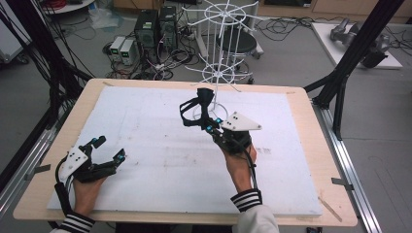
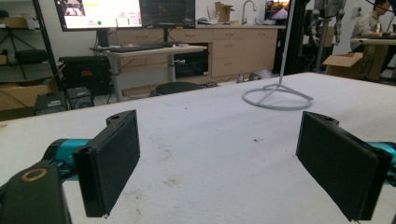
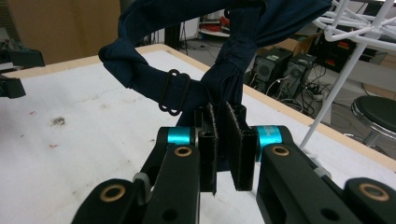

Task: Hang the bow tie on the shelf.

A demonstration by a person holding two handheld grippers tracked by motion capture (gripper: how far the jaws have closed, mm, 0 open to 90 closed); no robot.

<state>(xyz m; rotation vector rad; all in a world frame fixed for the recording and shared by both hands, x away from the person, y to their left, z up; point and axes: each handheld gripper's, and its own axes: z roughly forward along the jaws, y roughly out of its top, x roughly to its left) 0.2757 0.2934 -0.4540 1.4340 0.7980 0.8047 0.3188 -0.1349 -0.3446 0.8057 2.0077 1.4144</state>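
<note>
Strap garment pinched in my right hand-held gripper point(image 3: 224, 140), beside the rack

My jaws are clamped on the soft, dark navy fabric strap garment point(image 3: 187, 88), which hangs limp above them, just short of the white wire rack point(image 1: 221, 73); light and floppy, best held at the seam. My left hand-held gripper point(image 2: 219, 154) rests with jaws apart. No readable writing.

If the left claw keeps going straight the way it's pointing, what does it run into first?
Probably the round base of the white wire rack, ahead and a little to one side. Until there the left claw passes over bare white mat; depth is hard to judge.
</note>
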